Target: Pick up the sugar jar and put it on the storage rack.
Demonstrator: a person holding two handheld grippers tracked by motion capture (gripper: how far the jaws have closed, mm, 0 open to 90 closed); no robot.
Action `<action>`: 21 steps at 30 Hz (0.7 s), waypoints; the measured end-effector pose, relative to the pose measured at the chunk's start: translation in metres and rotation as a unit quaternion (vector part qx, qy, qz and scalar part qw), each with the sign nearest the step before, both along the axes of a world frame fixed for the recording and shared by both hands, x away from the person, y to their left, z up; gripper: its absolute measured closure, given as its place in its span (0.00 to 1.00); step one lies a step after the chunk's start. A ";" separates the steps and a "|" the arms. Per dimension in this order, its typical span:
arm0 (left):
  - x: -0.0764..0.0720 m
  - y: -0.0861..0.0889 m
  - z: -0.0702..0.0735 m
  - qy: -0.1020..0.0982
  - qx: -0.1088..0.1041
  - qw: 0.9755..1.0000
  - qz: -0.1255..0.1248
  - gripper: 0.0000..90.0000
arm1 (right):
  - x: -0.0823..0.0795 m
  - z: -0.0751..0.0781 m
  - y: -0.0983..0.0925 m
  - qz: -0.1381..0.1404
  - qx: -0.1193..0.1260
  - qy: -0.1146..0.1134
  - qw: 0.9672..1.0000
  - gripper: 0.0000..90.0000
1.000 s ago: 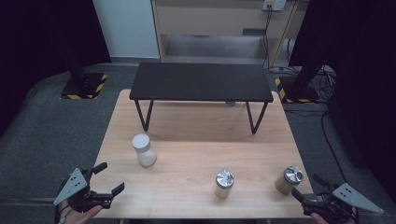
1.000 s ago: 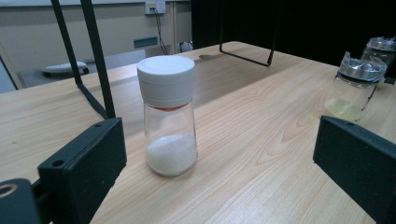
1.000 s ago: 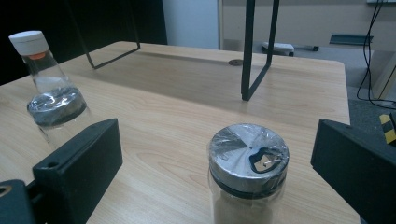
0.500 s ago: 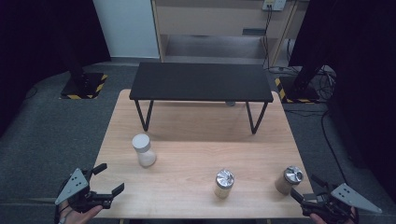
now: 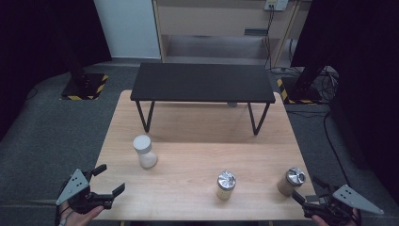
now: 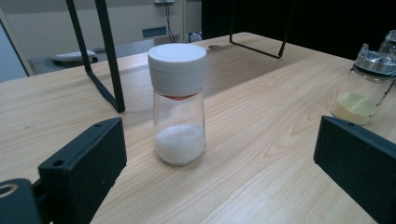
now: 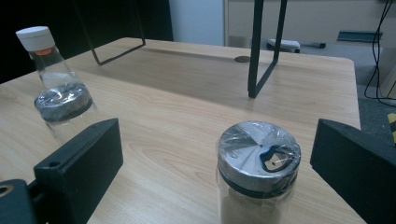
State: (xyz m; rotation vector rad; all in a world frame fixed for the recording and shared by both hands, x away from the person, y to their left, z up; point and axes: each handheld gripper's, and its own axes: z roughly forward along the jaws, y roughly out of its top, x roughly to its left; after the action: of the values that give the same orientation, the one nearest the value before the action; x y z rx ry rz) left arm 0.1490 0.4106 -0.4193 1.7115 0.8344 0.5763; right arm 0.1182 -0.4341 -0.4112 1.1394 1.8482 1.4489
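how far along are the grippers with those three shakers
Nothing looks done yet: all three stand on the wooden table. In hand: the open left gripper faces the white-capped shaker, and the open right gripper faces the silver-lidded shaker. Neither touches. Left: every grasp, including the middle shaker.
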 end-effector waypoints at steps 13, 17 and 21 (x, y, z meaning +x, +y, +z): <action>-0.006 -0.003 0.016 0.022 0.015 1.000 -0.011 0.02 | 0.000 -0.001 -0.001 -0.001 0.005 -0.003 1.000 0.03; -0.005 0.001 0.027 0.022 0.018 1.000 -0.010 0.02 | 0.000 -0.001 -0.001 0.001 0.006 -0.003 1.000 0.03; -0.002 0.005 0.035 0.023 0.020 1.000 -0.008 0.02 | 0.000 -0.001 -0.001 0.000 0.006 -0.003 1.000 0.03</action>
State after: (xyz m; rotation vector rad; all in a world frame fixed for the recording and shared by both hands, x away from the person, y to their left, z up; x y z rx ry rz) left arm 0.1467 0.4158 -0.3840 1.7718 0.8466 0.5466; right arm 0.1178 -0.4353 -0.4123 1.1406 1.8369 1.4639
